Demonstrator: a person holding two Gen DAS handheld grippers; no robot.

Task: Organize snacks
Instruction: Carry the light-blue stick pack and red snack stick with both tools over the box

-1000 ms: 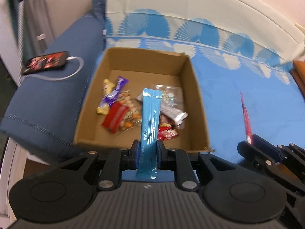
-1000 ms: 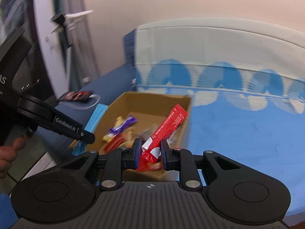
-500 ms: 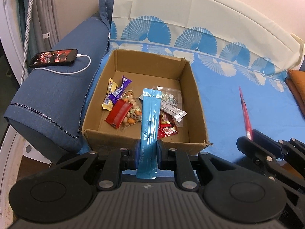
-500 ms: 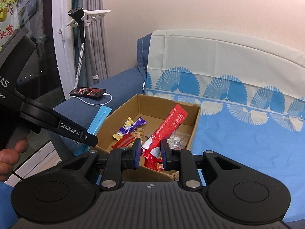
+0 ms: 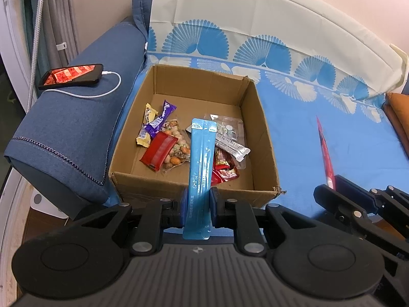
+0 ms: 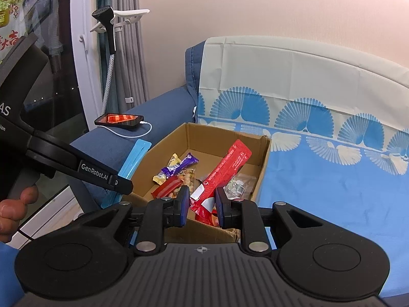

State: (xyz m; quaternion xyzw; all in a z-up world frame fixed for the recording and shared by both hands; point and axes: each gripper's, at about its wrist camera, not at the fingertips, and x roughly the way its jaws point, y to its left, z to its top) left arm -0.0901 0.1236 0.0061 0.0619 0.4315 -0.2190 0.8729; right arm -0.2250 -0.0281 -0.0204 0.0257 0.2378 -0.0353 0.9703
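Note:
My left gripper point(image 5: 196, 206) is shut on a long light-blue snack stick point(image 5: 200, 161), held just before the near wall of an open cardboard box point(image 5: 199, 195). The stick's far end reaches over the box. My right gripper point(image 6: 202, 204) is shut on a long red snack stick point(image 6: 225, 168), tilted up to the right over the box point(image 6: 263, 163). Several wrapped snacks point(image 5: 163, 140) lie on the box floor: a purple bar, a yellow one, a red pack, a bag of nuts, silver and clear packets. The right gripper point(image 5: 329, 188) with its red stick point(image 5: 324, 148) shows at the right of the left wrist view.
The box sits on a blue patterned sheet point(image 5: 332, 133) over a sofa. A phone point(image 5: 71, 75) on a white cable lies on the blue armrest point(image 5: 66, 128) left of the box. A person's hand point(image 6: 15, 204) holds the left gripper's handle. A garment steamer point(image 6: 107, 28) hangs by the window.
Both grippers have drawn back a little from the box, so more of the sofa and room shows. Both sticks stay gripped; over the last half second almost nothing has moved.

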